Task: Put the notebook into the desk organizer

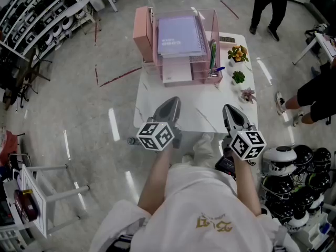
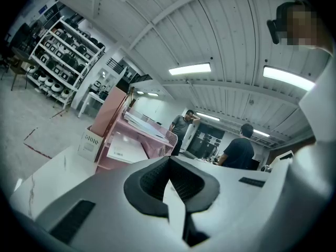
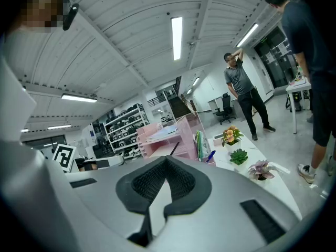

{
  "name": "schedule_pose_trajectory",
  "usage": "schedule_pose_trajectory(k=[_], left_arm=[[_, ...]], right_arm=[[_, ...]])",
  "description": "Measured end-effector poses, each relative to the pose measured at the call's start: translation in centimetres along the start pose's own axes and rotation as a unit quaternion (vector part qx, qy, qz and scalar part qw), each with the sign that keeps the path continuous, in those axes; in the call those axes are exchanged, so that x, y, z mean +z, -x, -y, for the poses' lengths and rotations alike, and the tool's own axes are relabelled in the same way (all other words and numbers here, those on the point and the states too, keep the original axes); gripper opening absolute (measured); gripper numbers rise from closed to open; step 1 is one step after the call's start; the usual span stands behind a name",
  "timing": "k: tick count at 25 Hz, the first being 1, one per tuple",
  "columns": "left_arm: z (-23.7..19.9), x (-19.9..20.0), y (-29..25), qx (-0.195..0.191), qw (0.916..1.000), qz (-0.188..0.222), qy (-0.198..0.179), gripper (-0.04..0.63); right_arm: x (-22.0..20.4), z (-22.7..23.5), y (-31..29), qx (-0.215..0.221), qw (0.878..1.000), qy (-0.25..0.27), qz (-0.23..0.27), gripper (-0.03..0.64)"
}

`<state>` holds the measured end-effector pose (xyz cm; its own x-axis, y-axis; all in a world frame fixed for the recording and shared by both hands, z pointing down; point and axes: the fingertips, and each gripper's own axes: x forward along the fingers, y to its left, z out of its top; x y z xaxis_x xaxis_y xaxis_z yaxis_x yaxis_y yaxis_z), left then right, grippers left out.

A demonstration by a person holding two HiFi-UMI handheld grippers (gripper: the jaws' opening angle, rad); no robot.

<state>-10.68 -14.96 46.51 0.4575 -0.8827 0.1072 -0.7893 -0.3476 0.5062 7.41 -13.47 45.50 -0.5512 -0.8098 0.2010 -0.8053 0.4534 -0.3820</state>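
Observation:
A lavender notebook [image 1: 181, 35] lies flat on the top tray of the pink desk organizer [image 1: 143, 33], at the far side of the white table [image 1: 199, 117]. My left gripper [image 1: 171, 103] hovers over the table's near edge, shut with nothing between its pads. My right gripper [image 1: 229, 109] is level with it to the right, also shut and empty. Both are well short of the organizer. The left gripper view looks past the left gripper [image 2: 169, 159] to the organizer [image 2: 113, 114] ahead on the left. In the right gripper view the right gripper [image 3: 167, 159] points at the organizer [image 3: 181, 140].
Three small potted plants [image 1: 239, 53] [image 1: 239, 77] [image 1: 248, 95] line the table's right side. Pens [image 1: 213, 56] stand in the organizer's right holder. People [image 1: 270, 4] stand beyond the table. Helmets [image 1: 294, 161] are stacked at the right, and shelving [image 1: 37, 14] stands at the left.

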Motion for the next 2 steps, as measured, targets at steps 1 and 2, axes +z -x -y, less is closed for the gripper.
schedule_pose_trajectory(k=[1,2], left_arm=[[-0.04,-0.01,-0.03,0.000,1.0000,0.000,0.001,0.017],[-0.09,-0.02,-0.07,-0.001,1.0000,0.000,0.001,0.018]], right_arm=[[-0.04,0.02,-0.02,0.000,1.000,0.000,0.000,0.011],[-0.08,0.04,-0.05,-0.001,1.000,-0.001,0.000,0.009]])
